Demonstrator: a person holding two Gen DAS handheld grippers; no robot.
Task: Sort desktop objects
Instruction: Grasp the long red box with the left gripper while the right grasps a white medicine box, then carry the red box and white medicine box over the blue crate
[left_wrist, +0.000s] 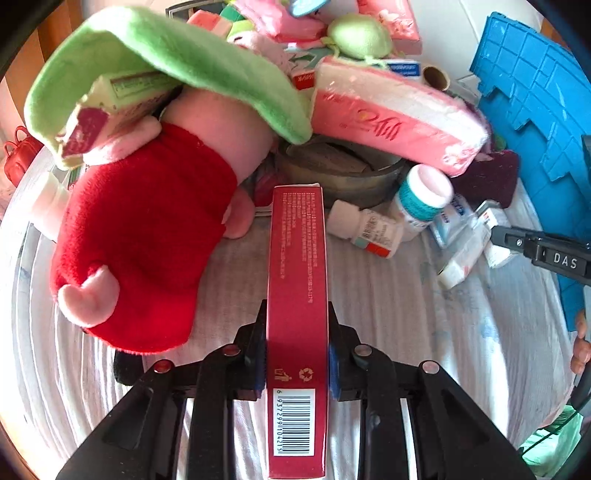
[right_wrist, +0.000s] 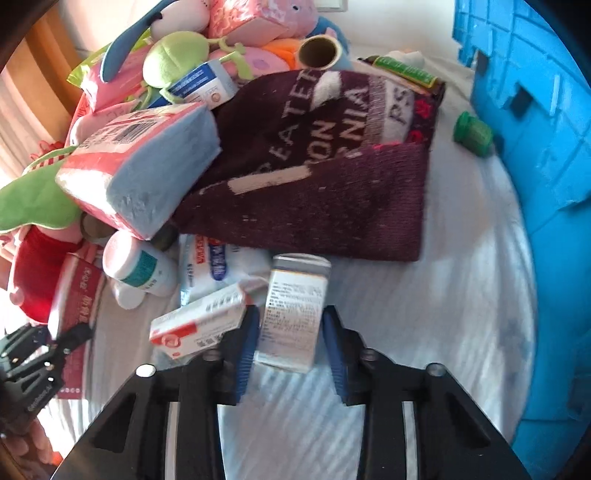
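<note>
Left gripper (left_wrist: 296, 354): clamped on one red box (left_wrist: 297, 280), held edge-up, barcode end nearest the camera, far end reaching toward the pile. Both pads are pressed against the box's long faces.

Right gripper (right_wrist: 290, 345): one white box (right_wrist: 291, 314) with small print is seen between the blue pads (right_wrist: 246, 352). The left pad appears to touch it; a sliver of gap is seen at the right pad, so a full grip cannot be confirmed. No earlier view is given.

Just left of the white box, one red-and-white box (right_wrist: 199, 323) lies tilted on the white cloth (right_wrist: 424, 332). Behind it, one wipes packet (right_wrist: 214, 266) and two white bottles are counted: one with a teal label (left_wrist: 421, 199), one smaller with a coloured label (left_wrist: 365, 229), both lying on their sides, near each other.

Farther back, one maroon knit hat (right_wrist: 325, 184) with white letters is spread flat. One pink tissue pack (right_wrist: 144, 173) leans against it. One plush toy in red clothing (left_wrist: 147, 240) lies to the left, under a green plush flap (left_wrist: 173, 62).

At the far end, one cardboard tube (right_wrist: 319, 51) and one small green cap (right_wrist: 472, 134) are noted. One blue crate (right_wrist: 535, 110) stands along the right.
</note>
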